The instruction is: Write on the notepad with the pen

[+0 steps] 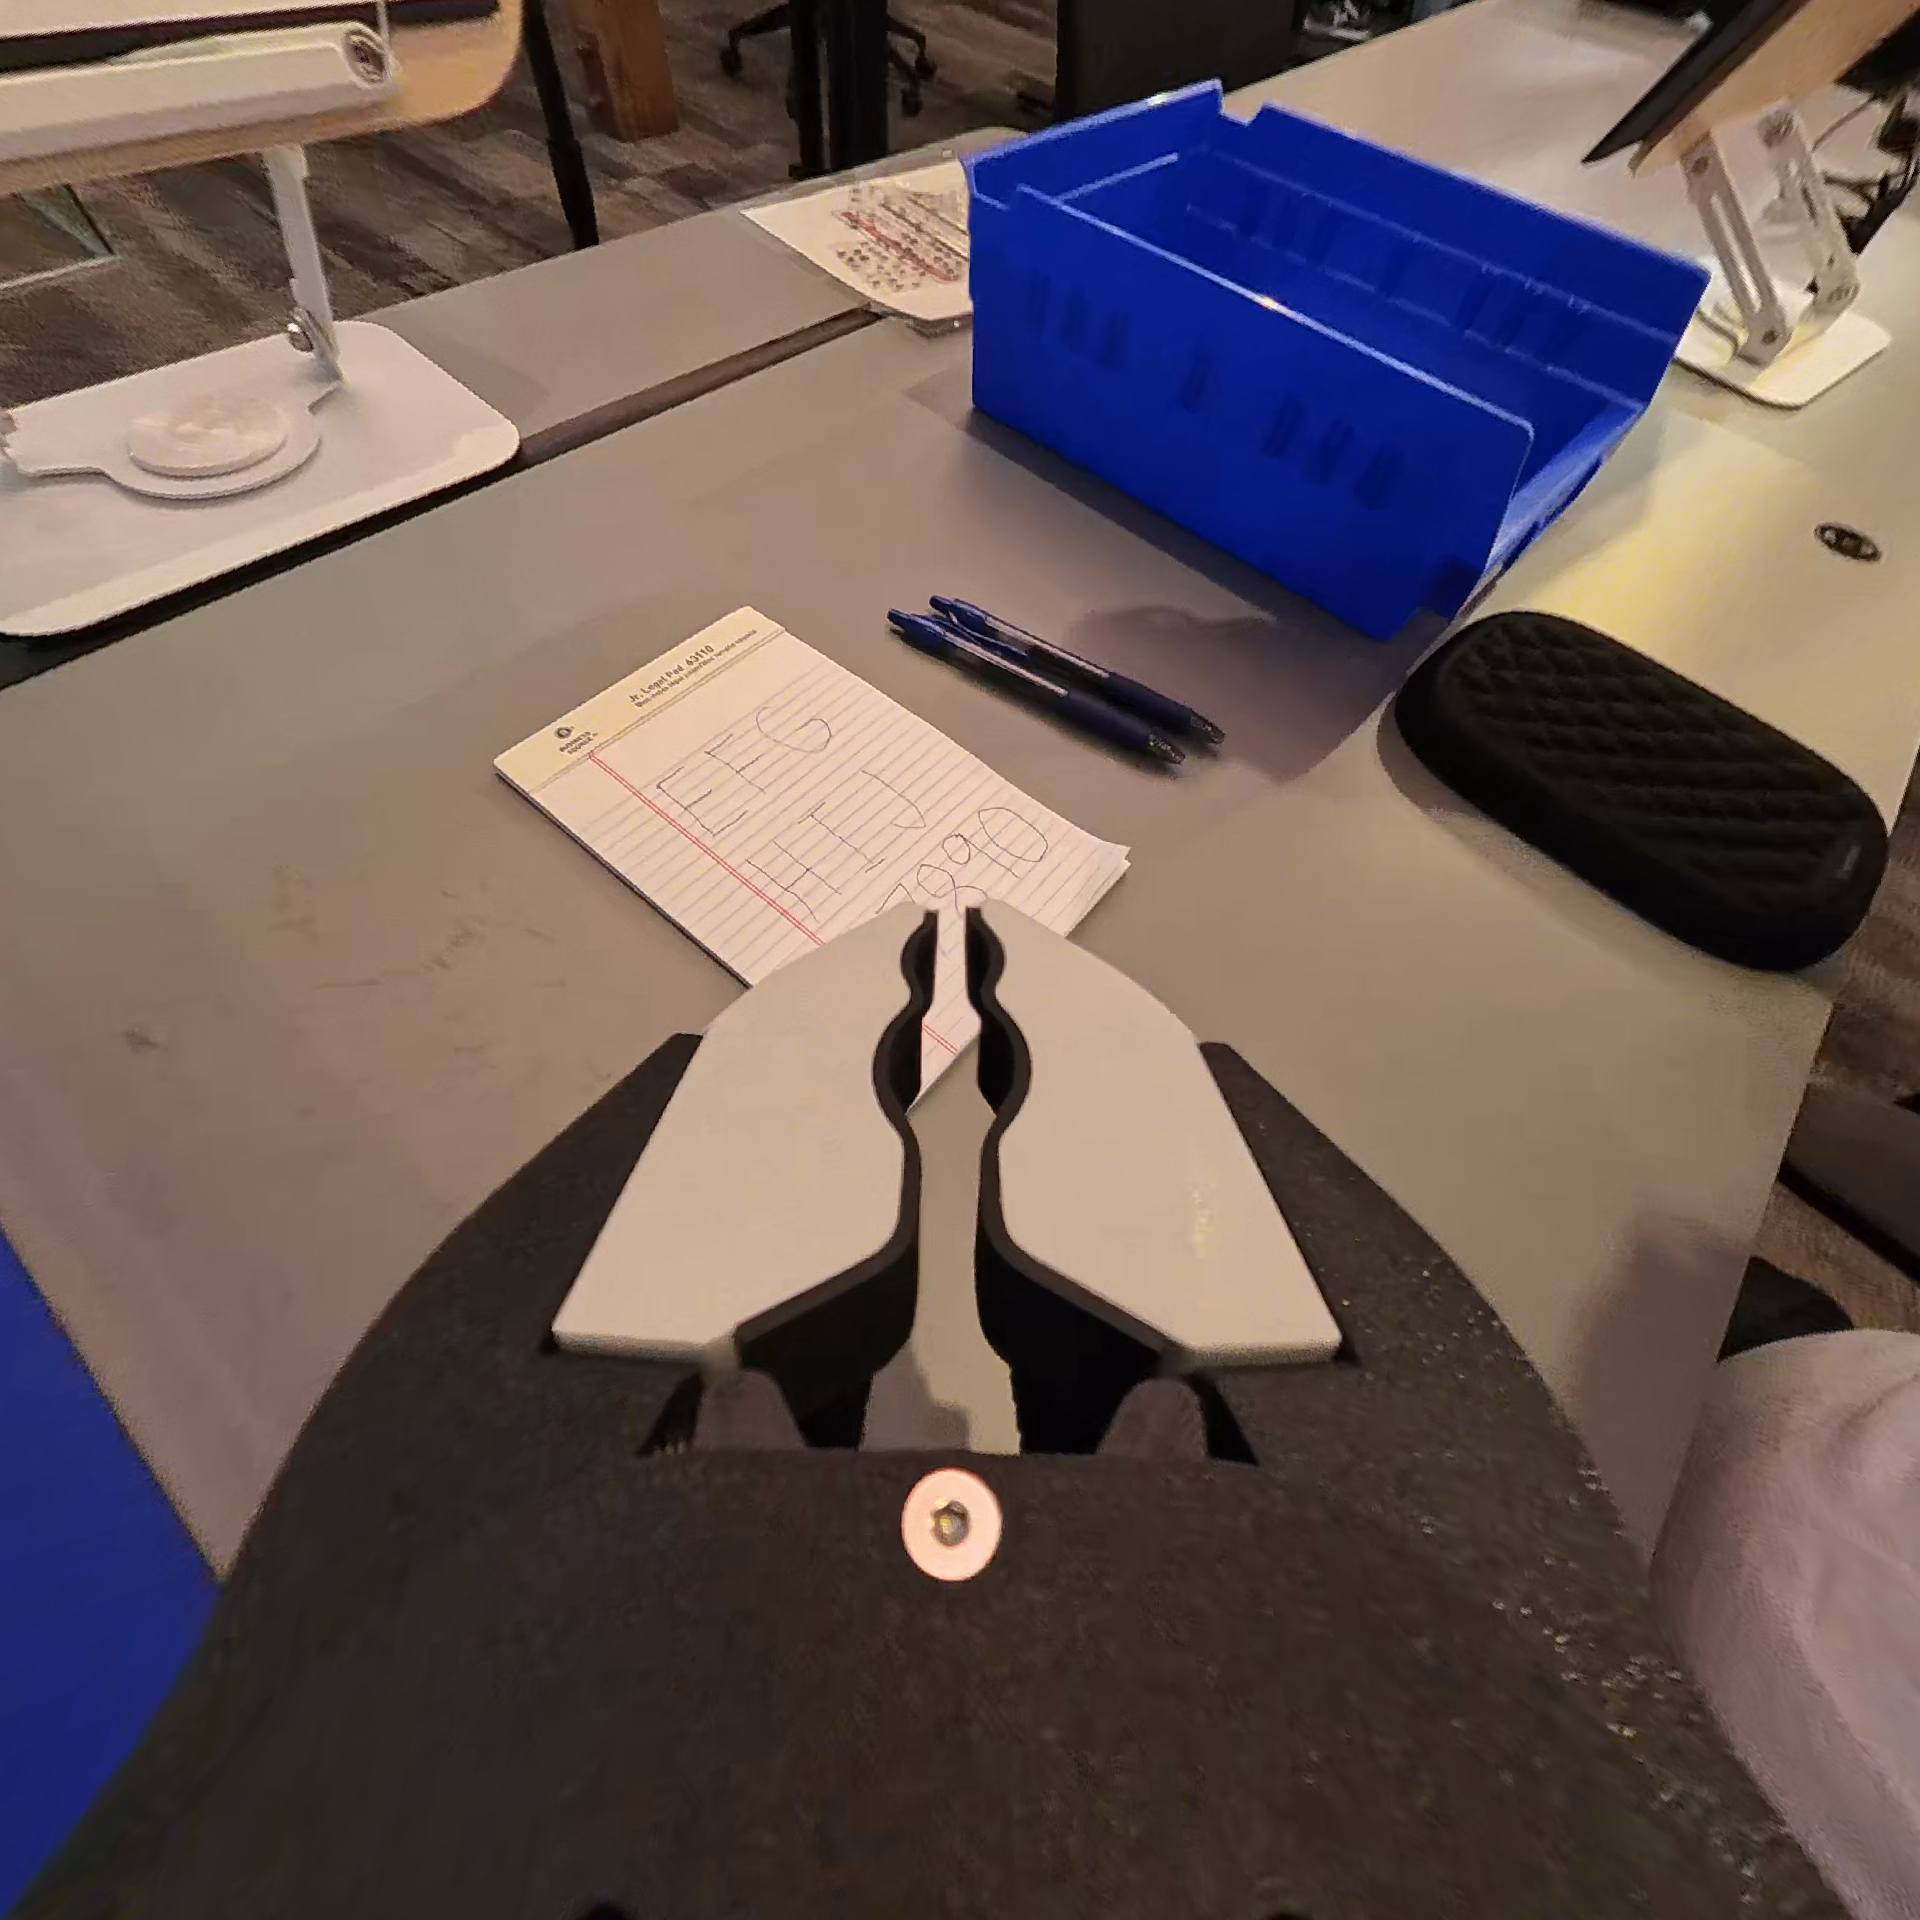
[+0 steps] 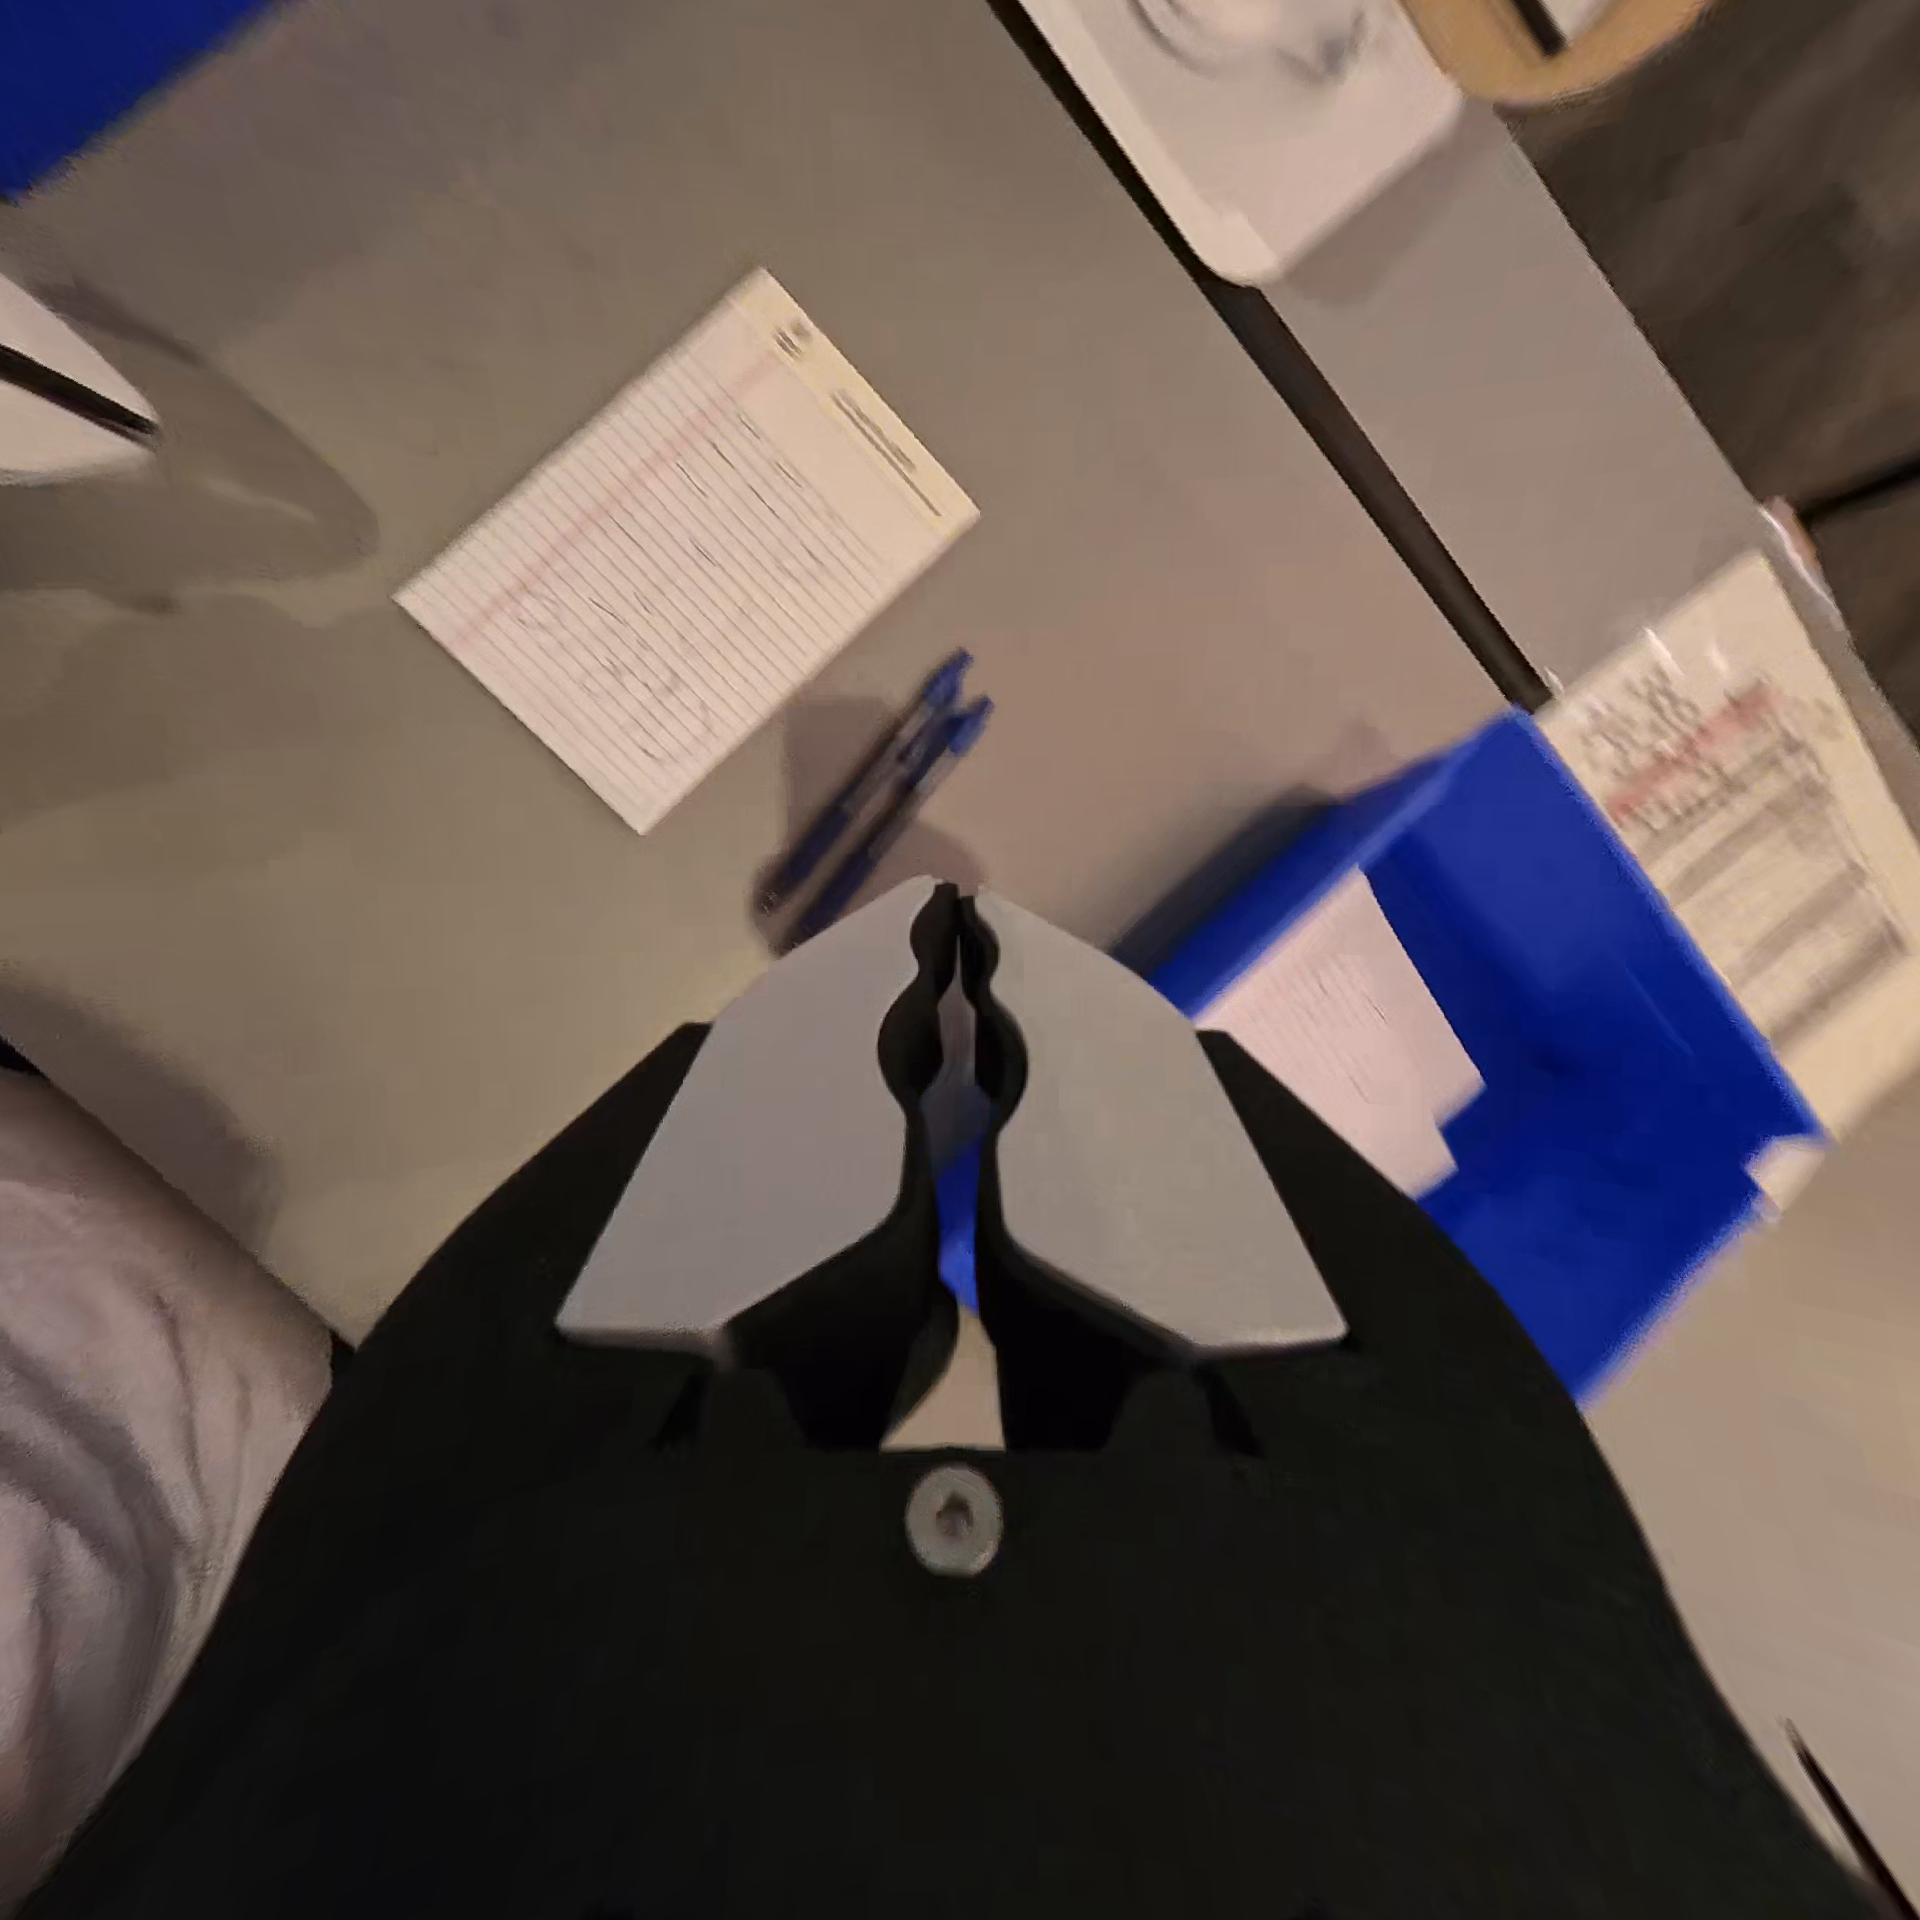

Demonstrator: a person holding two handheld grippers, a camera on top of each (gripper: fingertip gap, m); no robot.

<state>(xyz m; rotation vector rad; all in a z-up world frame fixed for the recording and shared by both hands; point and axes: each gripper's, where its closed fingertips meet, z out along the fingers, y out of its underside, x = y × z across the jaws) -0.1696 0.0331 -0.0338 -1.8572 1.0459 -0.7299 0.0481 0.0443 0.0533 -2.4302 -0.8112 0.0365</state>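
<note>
Seemingly, notepad point(image 1: 790, 800) mid-table, pens point(image 1: 1049, 681) beside.

White lined notepad point(image 1: 800, 800) lies flat on my grey table point(image 1: 312, 883); two blue pens point(image 1: 1049, 675) just right of it; blue plastic bin point(image 1: 1299, 343) behind the pens

The notepad point(image 1: 821, 800) was matt ruled paper, the two pens point(image 1: 1049, 675) beside it glossy blue plastic, and the table point(image 1: 312, 935) beneath them a smooth, dull grey surface with faint scuffs. To the far right, the blue bin point(image 1: 1247, 416) looked like hard plastic with a slight sheen, and the black wrist rest point(image 1: 1642, 779) near it like quilted, matt cloth. The left gripper point(image 1: 951, 920) had smooth matt grey fingers point(image 1: 790, 1143) on a grainy black body with a shiny metal screw point(image 1: 951, 1524).
</note>
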